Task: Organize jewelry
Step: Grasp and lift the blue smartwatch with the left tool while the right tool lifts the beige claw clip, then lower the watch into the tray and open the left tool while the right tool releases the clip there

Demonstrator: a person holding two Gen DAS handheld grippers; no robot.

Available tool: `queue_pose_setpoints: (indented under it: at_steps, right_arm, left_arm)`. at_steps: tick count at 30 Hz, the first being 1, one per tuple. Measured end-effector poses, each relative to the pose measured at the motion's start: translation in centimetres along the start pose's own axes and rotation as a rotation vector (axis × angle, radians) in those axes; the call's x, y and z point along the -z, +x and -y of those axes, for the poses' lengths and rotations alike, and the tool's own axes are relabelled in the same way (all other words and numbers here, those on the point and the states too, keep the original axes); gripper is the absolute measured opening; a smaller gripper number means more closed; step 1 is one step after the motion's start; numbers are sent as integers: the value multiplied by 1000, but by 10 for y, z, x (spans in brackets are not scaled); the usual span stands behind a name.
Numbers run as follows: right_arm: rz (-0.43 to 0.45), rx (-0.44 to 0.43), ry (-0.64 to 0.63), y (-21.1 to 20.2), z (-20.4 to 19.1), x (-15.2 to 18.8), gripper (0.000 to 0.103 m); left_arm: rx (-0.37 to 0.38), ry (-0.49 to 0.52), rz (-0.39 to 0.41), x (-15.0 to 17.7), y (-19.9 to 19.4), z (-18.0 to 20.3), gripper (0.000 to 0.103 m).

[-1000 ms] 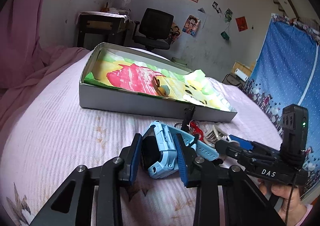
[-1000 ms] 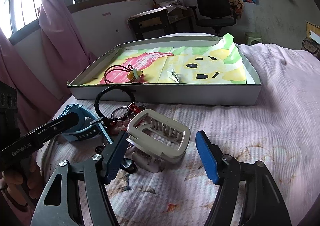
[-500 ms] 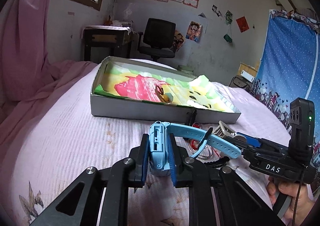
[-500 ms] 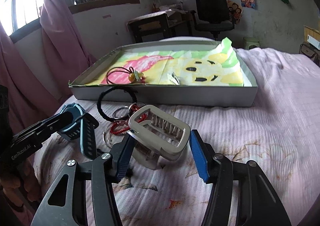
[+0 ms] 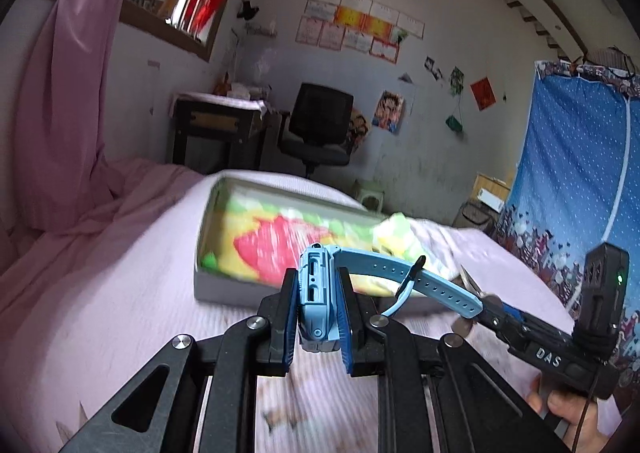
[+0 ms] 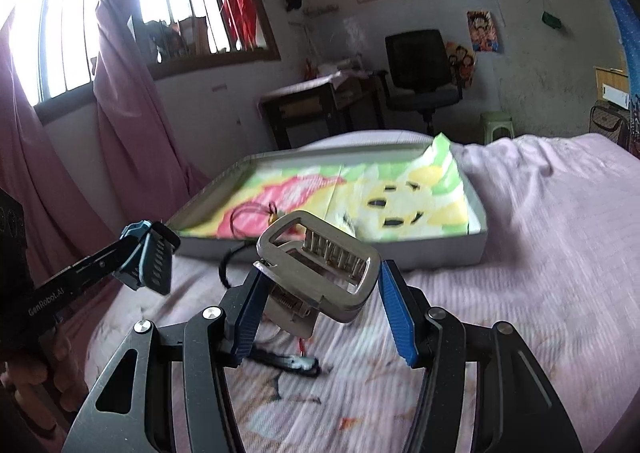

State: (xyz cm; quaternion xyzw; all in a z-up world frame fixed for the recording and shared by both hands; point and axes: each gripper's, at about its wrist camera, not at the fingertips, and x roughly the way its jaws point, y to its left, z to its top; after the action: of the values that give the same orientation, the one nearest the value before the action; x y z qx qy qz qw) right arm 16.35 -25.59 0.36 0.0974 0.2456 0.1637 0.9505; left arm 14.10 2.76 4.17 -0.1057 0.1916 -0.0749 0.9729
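A: Left claw (image 5: 318, 315) status?
B: Clamped on the blue watch (image 5: 317, 301), body on edge between both pads, strap trailing right. Raised above the pink bed (image 5: 100, 293), in front of the tray (image 6: 440, 253)

A: Right claw (image 6: 320, 313)?
B: Closed around the beige hair clip (image 6: 320, 269), lifted off the bed. Left pad contacts it; right pad contact cannot be confirmed

A: Tray contents?
B: Patterned cloth (image 6: 400, 197) lining; a hair tie (image 6: 252, 213) lies on it

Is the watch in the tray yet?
No, the watch is clamped in the left gripper, held above the bed short of the tray.
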Motion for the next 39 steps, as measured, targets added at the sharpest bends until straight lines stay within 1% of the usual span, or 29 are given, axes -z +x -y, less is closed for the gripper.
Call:
queue_pose_setpoints:
  at_steps: [4,7,12,14,18,23,27,33,36,39]
  right_arm:
    - [39,2,11,7,3,-15,51]
    - [45,1,8,20,4,-29,51]
    - [54,21,-26,38,-1,-47,51]
    - [49,31,-33,47,-3,-53,51]
    - [18,48,-28,66,-5,-59,51]
    - [-42,66,-24,88,-7,-56,51]
    - [-103,82,-9,99,-4,-50,51]
    - [-166,101,-9,109,-3,-43,51]
    - [-175,109,-16,110,-3,-41,51]
    - [-173,106,-14,108,-4,-41,51]
  left_arm:
    - [-36,-1,21,-22,14,-3,17]
    - [-68,-10,1,-29,28,-9,17]
    - [-120,-13,-122,-31,69,-23,17]
    - [-129,-10,-139,-32,78,-26,17]
    - [-140,-3,-169,-28,95,-28,17]
    - [-173,4,-226,-21,111,-27,17]
    - [-192,11,-257,-20,116,-25,17]
    - [-186,23,-282,-19,119,-25,18]
    - [-185,23,-281,-19,119,-25,18]
    - [-167,17,-284,-19,118,-25,19]
